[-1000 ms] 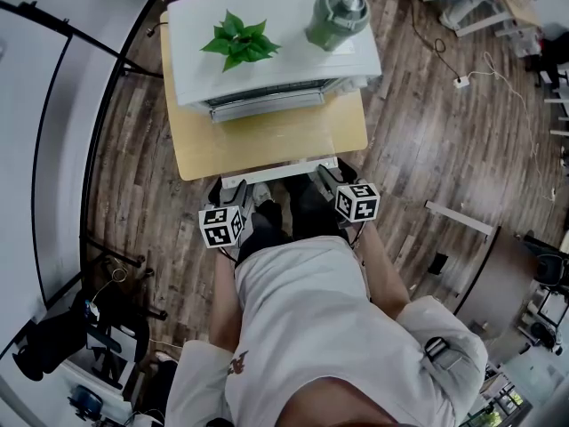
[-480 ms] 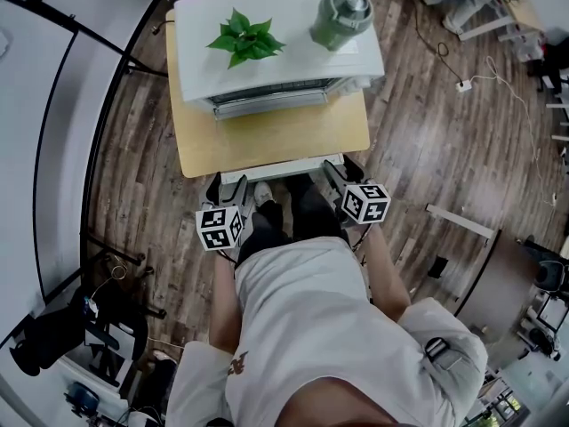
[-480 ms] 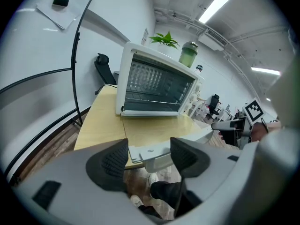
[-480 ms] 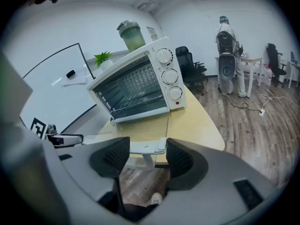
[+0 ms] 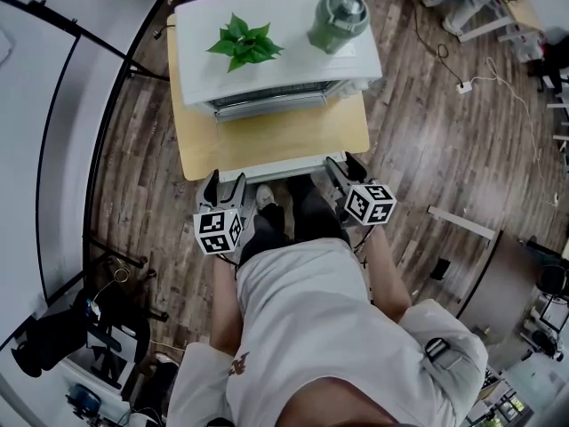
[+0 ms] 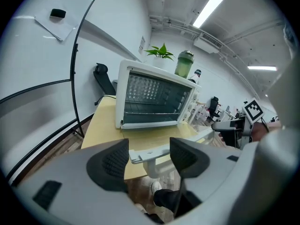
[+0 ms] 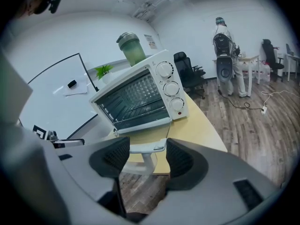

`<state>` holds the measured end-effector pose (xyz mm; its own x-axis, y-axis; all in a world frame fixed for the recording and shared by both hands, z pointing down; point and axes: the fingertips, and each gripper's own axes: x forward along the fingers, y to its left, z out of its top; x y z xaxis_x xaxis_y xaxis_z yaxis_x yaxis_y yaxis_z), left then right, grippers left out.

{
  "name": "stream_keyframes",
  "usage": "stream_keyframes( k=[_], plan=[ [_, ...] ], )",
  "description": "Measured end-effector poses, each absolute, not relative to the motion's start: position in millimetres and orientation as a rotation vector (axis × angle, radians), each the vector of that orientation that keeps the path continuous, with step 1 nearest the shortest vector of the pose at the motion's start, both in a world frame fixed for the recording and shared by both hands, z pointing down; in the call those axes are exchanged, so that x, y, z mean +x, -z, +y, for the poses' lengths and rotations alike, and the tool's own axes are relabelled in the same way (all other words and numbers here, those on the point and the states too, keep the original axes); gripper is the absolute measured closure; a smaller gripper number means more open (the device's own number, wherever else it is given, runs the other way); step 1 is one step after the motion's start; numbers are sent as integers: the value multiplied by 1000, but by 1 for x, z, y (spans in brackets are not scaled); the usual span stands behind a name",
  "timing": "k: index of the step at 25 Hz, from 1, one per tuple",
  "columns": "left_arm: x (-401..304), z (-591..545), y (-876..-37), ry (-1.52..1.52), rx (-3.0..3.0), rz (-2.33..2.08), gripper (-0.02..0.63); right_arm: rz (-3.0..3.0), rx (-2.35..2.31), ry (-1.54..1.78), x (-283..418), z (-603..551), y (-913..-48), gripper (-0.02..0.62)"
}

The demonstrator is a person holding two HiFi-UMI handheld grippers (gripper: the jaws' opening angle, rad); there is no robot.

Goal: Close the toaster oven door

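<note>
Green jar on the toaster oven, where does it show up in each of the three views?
Head view: green jar, top edge, right of centre.
Left gripper view: upper middle, slightly right of centre.
Right gripper view: upper left of centre.
Shared landmark: the potted plant beside it on the toaster oven.

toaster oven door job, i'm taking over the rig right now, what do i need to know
left hand-held gripper: open, jaws have just been closing a little. The left end of the white handle shows in the gap, pads not pressing on it.
right hand-held gripper: open, the handle's right end in its gap, not gripped.
toaster oven: at the back of the table. Its door lies folded down open, handle near the table's front edge.
Done: both grippers are at the handle.
Left: lift the handle, probably from both ends, and swing the door up until it shuts.
</note>
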<state>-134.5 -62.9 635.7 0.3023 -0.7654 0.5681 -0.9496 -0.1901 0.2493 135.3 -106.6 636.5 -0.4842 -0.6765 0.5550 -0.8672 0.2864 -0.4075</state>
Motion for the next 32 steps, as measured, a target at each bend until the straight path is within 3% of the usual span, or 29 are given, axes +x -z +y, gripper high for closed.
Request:
stream_keyframes(
  k=[18,32],
  plan=[
    [-132,-76,-589,-421,2161,-1565,360,-2361,1493,-1021,131,-132,-600,345],
    [-93,-69,-578,-682,2427,-1420,384,-2404,1553,-1030,129,-151,-581,344]
  ],
)
